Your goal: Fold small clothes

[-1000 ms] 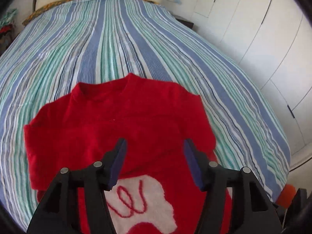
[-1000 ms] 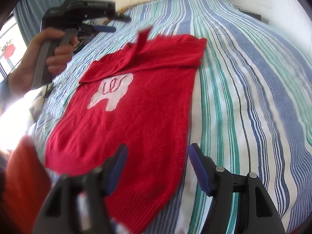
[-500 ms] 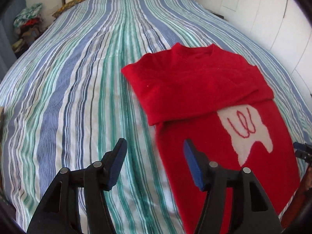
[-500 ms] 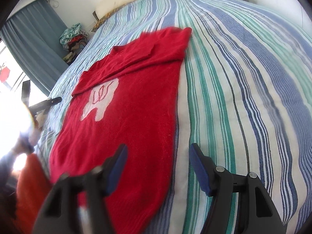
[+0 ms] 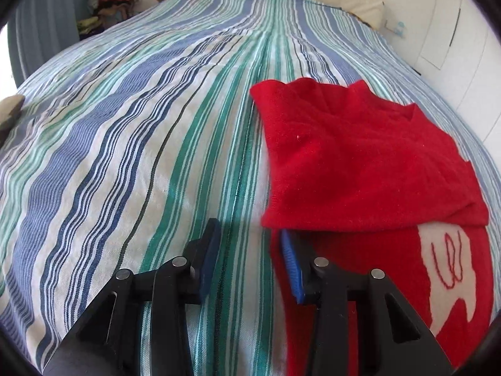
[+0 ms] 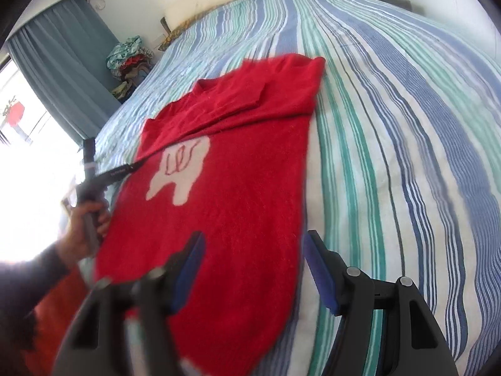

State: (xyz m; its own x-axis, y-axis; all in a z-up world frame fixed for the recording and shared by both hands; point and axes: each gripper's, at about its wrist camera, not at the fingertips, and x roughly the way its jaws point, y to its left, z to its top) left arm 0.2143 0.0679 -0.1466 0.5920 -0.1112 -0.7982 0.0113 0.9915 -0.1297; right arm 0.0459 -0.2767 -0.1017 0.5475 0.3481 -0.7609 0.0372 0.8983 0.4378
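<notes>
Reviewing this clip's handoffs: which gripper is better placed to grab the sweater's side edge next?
Left. The left gripper straddles the red sweater's side edge, jaws closing; the right gripper hovers open above the hem.

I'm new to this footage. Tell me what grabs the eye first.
A bright red knit sweater with a white tooth-shaped patch lies flat on the blue, green and white striped bedspread, its sleeves folded across the chest. The left gripper is closing at the sweater's side edge; the right gripper hovers open over its hem.

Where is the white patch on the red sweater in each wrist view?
Left wrist: white patch at the lower right edge, below the folded-over sleeve.
Right wrist: white patch left of centre, on the sweater's chest.
Shared landmark: the pile of clothes beside the bed's head.
</notes>
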